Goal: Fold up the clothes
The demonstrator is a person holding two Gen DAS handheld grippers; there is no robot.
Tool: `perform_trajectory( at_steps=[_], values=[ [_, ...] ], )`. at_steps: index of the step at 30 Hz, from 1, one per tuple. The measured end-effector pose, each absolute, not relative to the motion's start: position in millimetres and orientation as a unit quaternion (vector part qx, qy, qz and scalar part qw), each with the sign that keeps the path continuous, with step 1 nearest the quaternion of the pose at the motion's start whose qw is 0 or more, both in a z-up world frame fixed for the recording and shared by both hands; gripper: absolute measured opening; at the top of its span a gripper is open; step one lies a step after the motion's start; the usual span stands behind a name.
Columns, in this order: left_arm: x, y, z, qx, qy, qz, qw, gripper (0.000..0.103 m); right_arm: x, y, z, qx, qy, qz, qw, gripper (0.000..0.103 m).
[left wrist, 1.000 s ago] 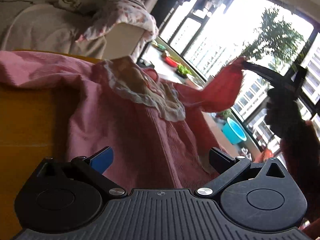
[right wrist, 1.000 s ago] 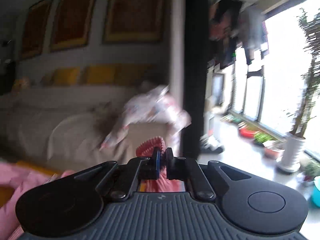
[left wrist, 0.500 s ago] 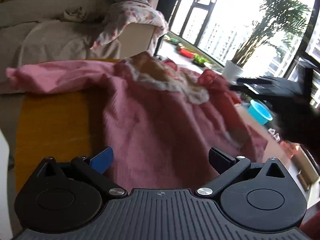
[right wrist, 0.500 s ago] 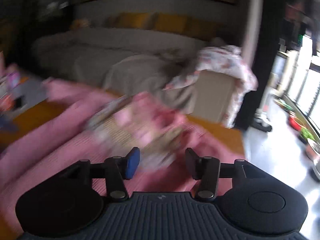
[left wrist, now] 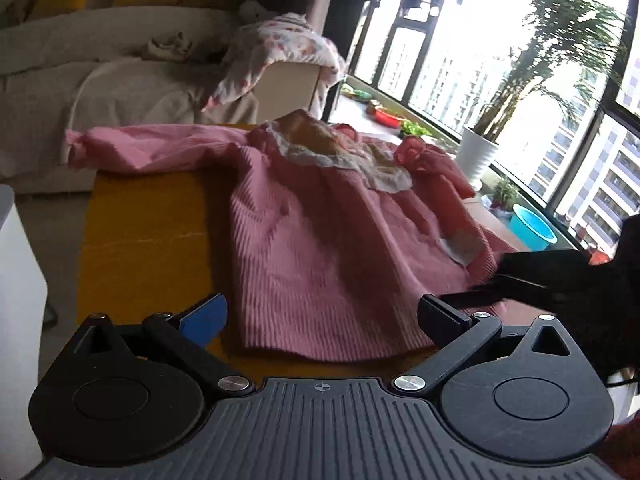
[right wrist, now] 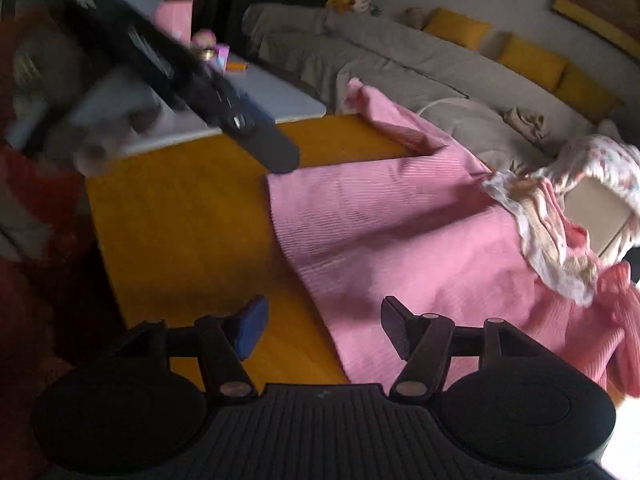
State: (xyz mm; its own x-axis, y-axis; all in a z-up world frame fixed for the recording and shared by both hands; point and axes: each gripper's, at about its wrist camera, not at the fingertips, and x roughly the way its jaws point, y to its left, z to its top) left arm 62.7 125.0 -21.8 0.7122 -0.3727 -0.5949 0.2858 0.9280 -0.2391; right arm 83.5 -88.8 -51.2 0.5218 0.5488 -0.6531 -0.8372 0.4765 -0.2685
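While pink dress (left wrist: pixel 328 240) lies flat on yellow tabletop (left wrist: pixel 140 240), left claw (left wrist: pixel 320 316) wide and empty, right claw (right wrist: pixel 320 328) just opened, nothing between pads.

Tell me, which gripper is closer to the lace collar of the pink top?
Right, though not by much. The right gripper hangs open over the hem on the side where the lace collar lies. The left gripper is open at the opposite hem corner of the pink top.

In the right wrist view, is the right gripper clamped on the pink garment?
No. The right gripper stands open, its fingers apart above the hem of the pink garment, with no fabric pinched between them.
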Motion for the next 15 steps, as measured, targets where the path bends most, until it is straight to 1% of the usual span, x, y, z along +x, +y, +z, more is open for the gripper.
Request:
perform_trajectory(
  at_steps=[1,2,4,7,9,12,15],
  values=[
    [60.9,123.0,-20.3,-0.059,0.333,-0.182,0.923,0.103,86.8,-84.7,-49.2,-0.305,0.236,0.408,0.828,0.014],
    [59.0,120.9,-18.8,-0.053,0.331,-0.186,0.924,0.103,92.6,-82.1,-44.9,-0.316,0.227,0.392,0.834,0.002],
    [56.7,115.8,-16.6,-0.041,0.328,-0.193,0.924,0.103,112.0,-87.8,-19.6,-0.304,0.202,0.352,0.862,0.002],
    [65.5,99.6,-20.6,-0.015,0.322,-0.204,0.924,0.103,140.5,-108.5,32.6,-0.243,0.166,0.305,0.906,0.001],
    [78.8,86.6,-26.2,0.01,0.32,-0.199,0.926,0.103,152.6,-120.4,58.0,-0.21,0.152,0.294,0.92,0.001],
    [108.0,72.7,-36.7,0.031,0.327,-0.173,0.928,0.103,155.4,-126.9,67.2,-0.208,0.139,0.29,0.924,0.001],
    [140.1,66.1,-48.6,0.04,0.341,-0.14,0.929,0.103,153.8,-133.0,59.9,-0.205,0.147,0.287,0.924,0.001]
  ],
)
